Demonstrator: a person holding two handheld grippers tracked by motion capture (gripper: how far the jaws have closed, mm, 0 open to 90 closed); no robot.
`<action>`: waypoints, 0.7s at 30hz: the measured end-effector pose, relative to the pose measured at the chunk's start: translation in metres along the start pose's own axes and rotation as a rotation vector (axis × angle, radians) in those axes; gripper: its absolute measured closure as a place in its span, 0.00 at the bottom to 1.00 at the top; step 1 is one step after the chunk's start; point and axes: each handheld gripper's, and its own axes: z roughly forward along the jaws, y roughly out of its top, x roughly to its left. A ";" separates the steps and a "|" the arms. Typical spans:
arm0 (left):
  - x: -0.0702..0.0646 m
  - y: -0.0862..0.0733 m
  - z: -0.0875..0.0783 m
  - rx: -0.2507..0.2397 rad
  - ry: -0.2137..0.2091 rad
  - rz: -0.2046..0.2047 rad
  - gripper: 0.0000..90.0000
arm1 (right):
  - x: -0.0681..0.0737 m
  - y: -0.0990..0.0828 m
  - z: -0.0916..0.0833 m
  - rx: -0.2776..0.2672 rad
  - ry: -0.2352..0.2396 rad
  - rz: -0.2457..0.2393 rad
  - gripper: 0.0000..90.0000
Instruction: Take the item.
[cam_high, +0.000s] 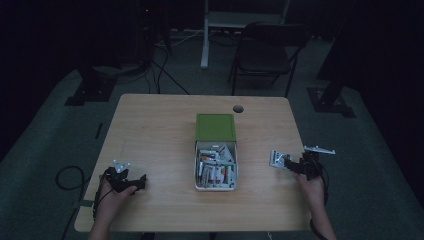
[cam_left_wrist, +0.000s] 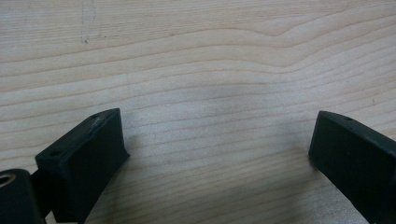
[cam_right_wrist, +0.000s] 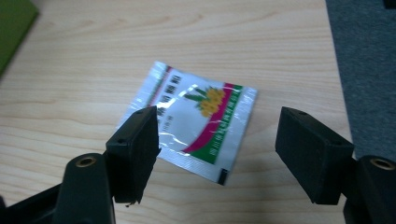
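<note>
A silvery foil sachet (cam_right_wrist: 196, 123) printed with yellow flowers and a red-green band lies flat on the wooden table (cam_high: 155, 130), also seen as the sachet (cam_high: 279, 158) near the table's right edge. My right gripper (cam_right_wrist: 217, 140) stands open just over it, jaws wide apart and not pressing it; in the high view the right gripper (cam_high: 300, 164) sits right of the sachet. My left gripper (cam_left_wrist: 217, 140) is open over bare wood, and the left gripper (cam_high: 131, 181) rests near the front left corner.
A white box (cam_high: 216, 186) with several sachets stands mid-table, its green lid (cam_high: 215, 127) lying behind it. A round cable hole (cam_high: 238, 108) is at the far edge. A folding chair (cam_high: 265, 50) and stand legs are beyond the table.
</note>
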 end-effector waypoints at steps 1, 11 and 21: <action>0.000 0.000 0.000 0.000 0.000 0.000 0.04 | 0.001 0.000 -0.001 -0.002 0.011 0.000 0.33; 0.000 0.000 0.000 -0.002 0.000 -0.002 0.04 | 0.021 -0.001 -0.007 -0.013 0.131 -0.062 0.21; 0.000 0.000 0.000 0.000 0.000 -0.001 0.04 | 0.045 -0.010 -0.016 -0.048 0.271 -0.172 0.15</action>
